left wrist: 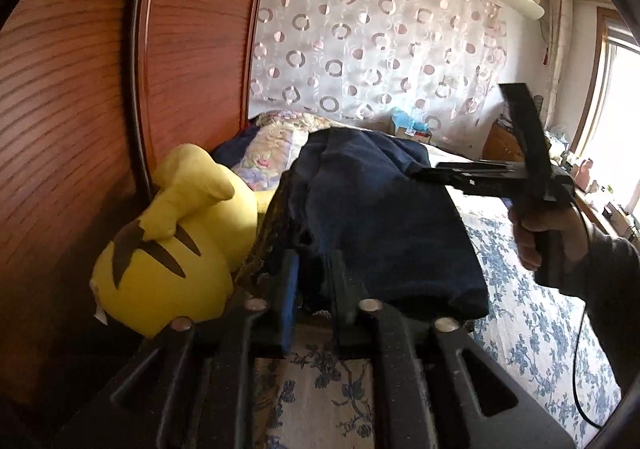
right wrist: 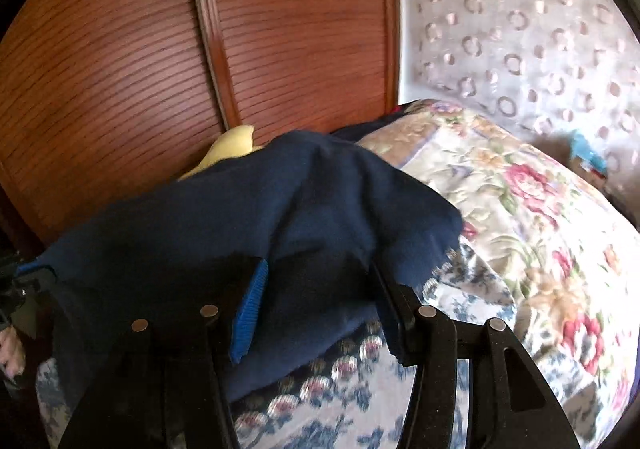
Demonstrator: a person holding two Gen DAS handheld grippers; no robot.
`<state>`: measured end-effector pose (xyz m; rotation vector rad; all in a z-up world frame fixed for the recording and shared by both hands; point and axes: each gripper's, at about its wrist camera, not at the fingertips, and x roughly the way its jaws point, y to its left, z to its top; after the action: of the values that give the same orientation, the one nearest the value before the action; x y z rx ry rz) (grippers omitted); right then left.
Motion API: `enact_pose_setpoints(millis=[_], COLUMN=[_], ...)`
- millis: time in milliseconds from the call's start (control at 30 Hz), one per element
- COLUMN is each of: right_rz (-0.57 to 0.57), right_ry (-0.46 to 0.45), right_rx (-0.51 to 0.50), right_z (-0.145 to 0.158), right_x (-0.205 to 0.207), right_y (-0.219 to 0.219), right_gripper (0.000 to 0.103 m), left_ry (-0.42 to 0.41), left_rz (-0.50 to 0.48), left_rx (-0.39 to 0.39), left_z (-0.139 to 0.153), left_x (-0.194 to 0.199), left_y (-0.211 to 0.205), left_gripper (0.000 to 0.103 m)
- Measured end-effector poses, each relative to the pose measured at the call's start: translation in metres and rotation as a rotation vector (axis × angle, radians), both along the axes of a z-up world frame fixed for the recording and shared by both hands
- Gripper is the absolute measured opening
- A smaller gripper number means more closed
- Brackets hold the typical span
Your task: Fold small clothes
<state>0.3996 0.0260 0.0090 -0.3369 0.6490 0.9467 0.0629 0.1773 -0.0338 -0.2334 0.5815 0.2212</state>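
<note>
A: Where's the light coming from?

B: Daylight, from the window (left wrist: 616, 121) at the right edge of the left wrist view. It's blown out to near white, and the patterned curtain (left wrist: 372, 37) glows pale.

A: And the shadows?

B: The navy garment (left wrist: 384, 217) is almost black in its folds, with little detail. The wooden wardrobe (left wrist: 72, 97) darkens toward the left.

A: Sharpness?

B: The right wrist view is smeared: the floral quilt (right wrist: 532, 209) and curtain (right wrist: 520, 21) blur. Both views bend straight lines strongly and end in black fisheye corners.
</note>
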Motion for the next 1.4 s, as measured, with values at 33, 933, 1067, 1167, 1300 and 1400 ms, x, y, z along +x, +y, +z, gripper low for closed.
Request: enact_pose_setpoints(millis=[33,933,1067,1167,1300,1400], right_rz=[-0.002,-0.356,-0.427,-0.483,-0.558,-0.595], right_ry=[-0.005,-0.184,-0.198,-0.22,-0.261,-0.291], right_rx=[0.004,0.13,0.153,0.174,0.229,0.258], right_z=[0.002,0.017,0.02,0.024,0.037,0.046], right_x=[-0.009,-0.263,-0.302,-0.326,-0.362,-0.387], right_y=[-0.004,-0.186,-0.208,-0.213,-0.226,-0.236], right_gripper=[0.054,0.077,0.085,0.085,0.085,0.085], left_ry=[-0.012,-0.075,-0.087,-0.105,-0.131,-0.152], left_rz=[-0.002,-0.244,-0.286,-0.3,-0.302,-0.3], left_rx=[0.012,0.106,0.104,0.108,0.127,0.136], left_z=[0.003,0.034,0.039,0.046,0.057,0.066], left_x=[-0.004,-0.027,-0.024,-0.022,-0.025,-0.028], left_y=[-0.003,-0.134,-0.157,-0.173,-0.19,-0.198], left_gripper=[0.044,0.083,0.083,0.083,0.083,0.083])
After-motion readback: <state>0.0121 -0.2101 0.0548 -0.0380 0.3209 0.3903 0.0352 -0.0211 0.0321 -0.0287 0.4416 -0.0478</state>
